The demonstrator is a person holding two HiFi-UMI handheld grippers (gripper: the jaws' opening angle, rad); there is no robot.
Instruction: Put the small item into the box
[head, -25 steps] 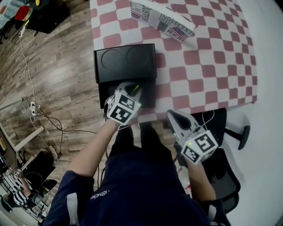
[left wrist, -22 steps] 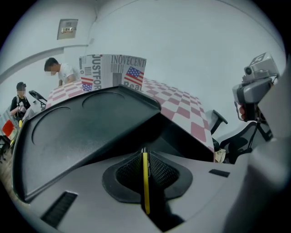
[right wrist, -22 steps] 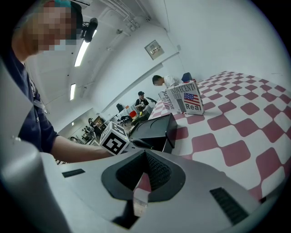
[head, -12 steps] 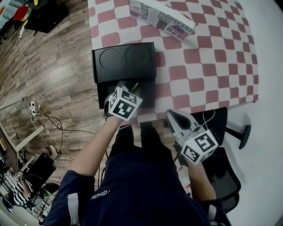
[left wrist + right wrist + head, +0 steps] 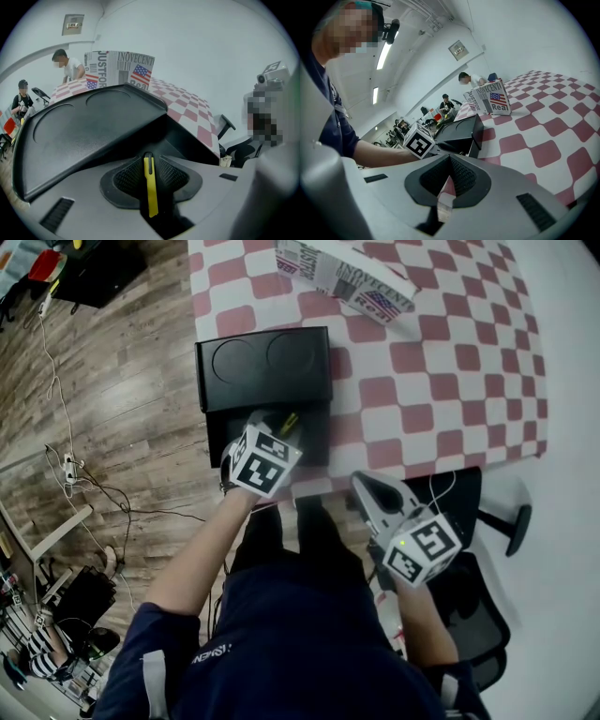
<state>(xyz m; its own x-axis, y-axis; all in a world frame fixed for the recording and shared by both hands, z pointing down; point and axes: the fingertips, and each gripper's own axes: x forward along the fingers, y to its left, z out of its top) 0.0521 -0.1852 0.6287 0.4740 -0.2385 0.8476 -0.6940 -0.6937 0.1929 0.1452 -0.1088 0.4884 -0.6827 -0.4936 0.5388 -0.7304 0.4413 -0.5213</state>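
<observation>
A black box (image 5: 262, 367) sits at the near left corner of the checked table, its lid with two round embossments raised behind the dark opening (image 5: 314, 432). My left gripper (image 5: 281, 424) reaches over that opening. A thin yellow small item (image 5: 150, 187) stands upright between its pads, with a slit of space beside it; the jaws are opening. The same item shows as a yellow sliver (image 5: 289, 421) in the head view. In the left gripper view the lid (image 5: 93, 126) fills the left. My right gripper (image 5: 361, 486) hovers off the table's near edge, shut and empty.
A newspaper-print carton (image 5: 347, 277) lies at the far side of the pink-and-white checked cloth (image 5: 441, 381). A black chair (image 5: 478, 521) stands under my right hand. Cables and a power strip (image 5: 70, 470) lie on the wooden floor at left. People sit far behind.
My left gripper has shifted slightly forward over the box opening with the yellow item. The right gripper has stayed about where it was.
</observation>
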